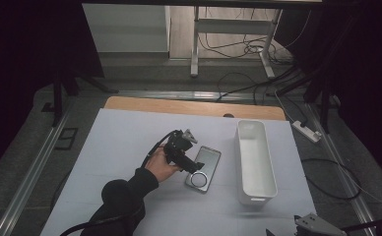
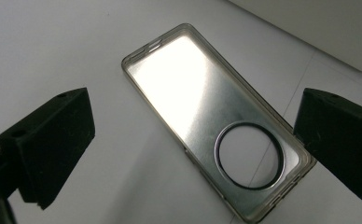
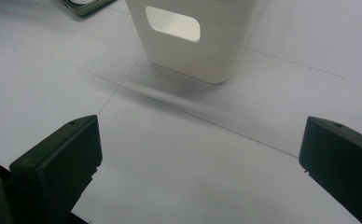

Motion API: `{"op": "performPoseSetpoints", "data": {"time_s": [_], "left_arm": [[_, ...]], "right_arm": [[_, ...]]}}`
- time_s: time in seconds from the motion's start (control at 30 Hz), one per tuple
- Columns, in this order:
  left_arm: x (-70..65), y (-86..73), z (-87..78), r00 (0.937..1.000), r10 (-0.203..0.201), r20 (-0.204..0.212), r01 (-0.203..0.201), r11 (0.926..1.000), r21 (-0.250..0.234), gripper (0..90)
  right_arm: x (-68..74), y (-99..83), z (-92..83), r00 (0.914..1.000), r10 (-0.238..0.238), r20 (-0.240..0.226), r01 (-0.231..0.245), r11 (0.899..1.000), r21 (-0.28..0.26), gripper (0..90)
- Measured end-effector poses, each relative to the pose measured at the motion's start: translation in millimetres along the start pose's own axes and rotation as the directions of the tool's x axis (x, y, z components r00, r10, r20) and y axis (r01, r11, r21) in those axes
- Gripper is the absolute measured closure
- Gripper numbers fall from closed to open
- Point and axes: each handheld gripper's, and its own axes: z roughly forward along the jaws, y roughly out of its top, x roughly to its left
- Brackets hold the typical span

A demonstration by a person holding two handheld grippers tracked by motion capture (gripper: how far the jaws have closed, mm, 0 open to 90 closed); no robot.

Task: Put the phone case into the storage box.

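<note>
A clear phone case (image 1: pixel 204 168) (image 2: pixel 212 126) with a round camera cutout lies flat, inside up, on the white table cover. My left gripper (image 1: pixel 191 164) (image 2: pixel 193 149) hovers just over it, open, its jaws wide apart to either side of the case and touching nothing. My right gripper (image 1: pixel 307 227) (image 3: pixel 198 168) is at the table's front right corner, open, with bare cover between its jaws. A corner of the phone case (image 3: pixel 83 5) peeks in at the top left of the right gripper view.
A long white plastic bin (image 1: pixel 254 160) (image 3: pixel 193 37) with a handle slot stands right of the case, empty. The white cover (image 1: pixel 130 142) spreads over a wooden table. Cables and table legs lie on the floor beyond.
</note>
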Motion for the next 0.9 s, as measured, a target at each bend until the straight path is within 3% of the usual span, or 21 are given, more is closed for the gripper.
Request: {"op": "performPoseSetpoints", "data": {"time_s": [0.13, 0.23, 0.27, 0.43, 0.6, 0.7, 0.9], "left_arm": [[-1.3, 7.8, 6.6, 0.9999, 0.013, -0.002, -0.013, 0.9999, 0.006, 0.7], [-2.1, 10.4, 9.3, 0.9998, 0.019, -0.008, -0.019, 0.9998, 0.001, 14.6], [-2.4, 11.9, 12.2, 0.9994, 0.031, -0.015, -0.031, 0.9995, 0.003, 14.6], [0.8, 13.9, 21.8, 0.9990, 0.042, -0.014, -0.042, 0.9985, 0.037, 53.7], [6.3, 13.8, 30.0, 0.9996, 0.028, -0.002, -0.028, 0.9981, 0.054, 81.2], [7.2, 15.1, 33.6, 0.9997, 0.023, -0.005, -0.022, 0.9981, 0.057, 89.1], [7.8, 19.1, 40.8, 0.9998, 0.010, -0.016, -0.009, 0.9974, 0.072, 89.3]], "right_arm": [[0.1, -0.1, -0.1, 1.0000, -0.001, 0.000, 0.001, 1.000, 0.000, 0.0], [0.0, -0.1, -0.2, 1.0000, -0.002, -0.001, 0.002, 1.000, -0.001, 0.0], [0.0, -0.1, -0.2, 1.0000, -0.002, 0.000, 0.002, 1.000, -0.001, 0.0], [-0.2, -0.3, -0.3, 1.0000, -0.003, -0.003, 0.003, 1.000, -0.001, 0.0], [-0.1, -0.3, -0.2, 1.0000, -0.004, -0.004, 0.004, 1.000, 0.001, 0.0], [0.0, -0.2, -0.1, 1.0000, -0.004, -0.005, 0.004, 1.000, 0.002, 0.0], [0.1, -0.2, 0.1, 1.0000, -0.005, -0.004, 0.005, 1.000, 0.003, 0.0]]}}
